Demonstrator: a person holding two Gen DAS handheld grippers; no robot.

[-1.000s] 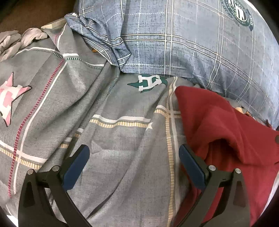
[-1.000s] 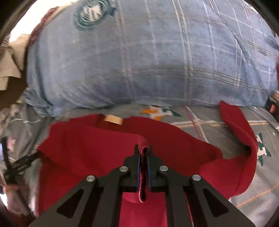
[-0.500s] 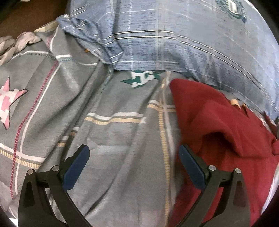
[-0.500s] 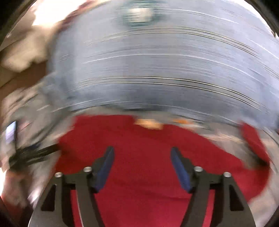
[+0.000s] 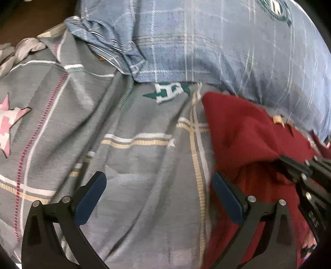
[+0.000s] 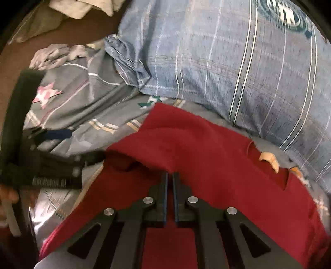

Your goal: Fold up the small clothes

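Right gripper: jaws drawn almost together, clamped on a fold of the red garment. Fold rises from the jaw tips and drapes away to the left and far side. Same gripper seen from the left wrist view at the right edge, tips buried under a lifted red flap.

Left gripper: jaws spread wide, nothing between them. Left blue pad over grey bedding; right blue pad at the left border of the red garment, touching or just beside it; contact cannot be confirmed. Same gripper in the right wrist view, blurred, at the left, one finger reaching to the red cloth edge.

Red garment: spread on the grey bedsheet, partly folded over itself, far edge close under the pillow. Neck opening with a tan label toward the right in the right wrist view; label also visible in the left wrist view.

Grey bedsheet: wrinkled, printed with cream and white stripes, a green-and-white motif just beside the far corner of the garment, a pink star well to the left.

Blue plaid pillow: beyond the garment, round dark-green emblem near its upper right. Same pillow in the right wrist view.

Pale crumpled cloth: at the far left corner of the bed, near the pillow corner.
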